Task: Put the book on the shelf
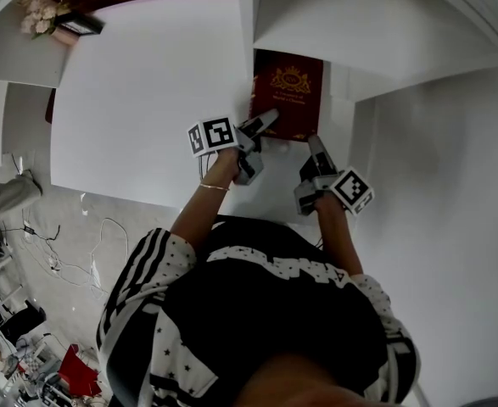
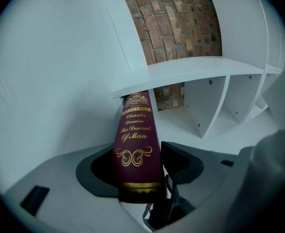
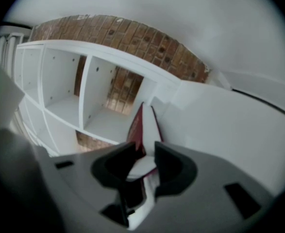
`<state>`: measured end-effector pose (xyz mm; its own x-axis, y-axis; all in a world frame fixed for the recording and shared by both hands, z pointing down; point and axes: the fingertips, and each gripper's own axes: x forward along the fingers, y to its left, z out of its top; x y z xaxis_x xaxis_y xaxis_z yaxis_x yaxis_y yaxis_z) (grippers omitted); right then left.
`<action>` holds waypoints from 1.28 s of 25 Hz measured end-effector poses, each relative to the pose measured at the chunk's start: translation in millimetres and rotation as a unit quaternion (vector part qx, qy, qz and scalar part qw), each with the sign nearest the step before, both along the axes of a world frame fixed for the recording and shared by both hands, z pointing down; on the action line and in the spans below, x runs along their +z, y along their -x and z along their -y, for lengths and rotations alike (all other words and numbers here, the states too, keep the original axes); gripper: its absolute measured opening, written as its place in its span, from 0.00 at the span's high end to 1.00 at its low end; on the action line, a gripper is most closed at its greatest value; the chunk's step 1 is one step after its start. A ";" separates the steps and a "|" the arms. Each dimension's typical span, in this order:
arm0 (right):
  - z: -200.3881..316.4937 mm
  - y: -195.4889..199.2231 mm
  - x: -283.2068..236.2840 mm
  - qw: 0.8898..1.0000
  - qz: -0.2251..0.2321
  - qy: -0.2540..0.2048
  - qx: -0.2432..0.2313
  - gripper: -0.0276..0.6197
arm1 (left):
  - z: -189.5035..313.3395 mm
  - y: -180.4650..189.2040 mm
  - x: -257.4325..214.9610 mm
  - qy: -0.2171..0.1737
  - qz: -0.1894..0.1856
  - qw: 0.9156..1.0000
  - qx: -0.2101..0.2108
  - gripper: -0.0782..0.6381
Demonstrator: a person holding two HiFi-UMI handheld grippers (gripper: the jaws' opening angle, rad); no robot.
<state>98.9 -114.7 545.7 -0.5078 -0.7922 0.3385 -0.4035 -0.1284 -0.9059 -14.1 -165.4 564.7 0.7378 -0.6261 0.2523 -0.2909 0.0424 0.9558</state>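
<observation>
The left gripper point(image 1: 260, 125) has its jaws spread wide on either side of the spine of the maroon book point(image 1: 288, 91), at its near end, without squeezing it. The book sits with its far end tucked into an opening of the white shelf point(image 1: 376, 32). The right gripper point(image 1: 316, 149) is clenched on the book's near right corner, pinching cover and pages.

Book point(image 2: 136, 144) fills space between jaws of my left claw point(image 2: 137, 163) and of my right claw point(image 3: 144, 161), so nothing else passes there. Side panel point(image 2: 59, 81) close on book's left. Shelf board point(image 2: 191, 72) low over book's top. Cubbies point(image 2: 181, 120) to right open for entry, upright dividers point(image 2: 208, 106) between them, brick wall point(image 2: 176, 18) behind them.
</observation>
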 end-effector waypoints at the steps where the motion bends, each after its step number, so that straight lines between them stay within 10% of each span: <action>1: 2.4 -0.3 -2.5 1.000 0.000 -0.005 0.000 0.75 | -0.3 -0.9 -0.9 0.000 0.001 1.000 0.001 0.50; 32: 71.9 4.8 3.4 0.999 -0.014 -0.038 0.001 0.77 | 37.7 6.2 11.7 0.002 0.007 1.000 -0.004 0.48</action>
<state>94.1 -186.7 549.1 -0.4971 -0.8177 0.2903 -0.4277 -0.0602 -0.9019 -20.3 -203.1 576.4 0.7293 -0.6311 0.2643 -0.3033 0.0481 0.9517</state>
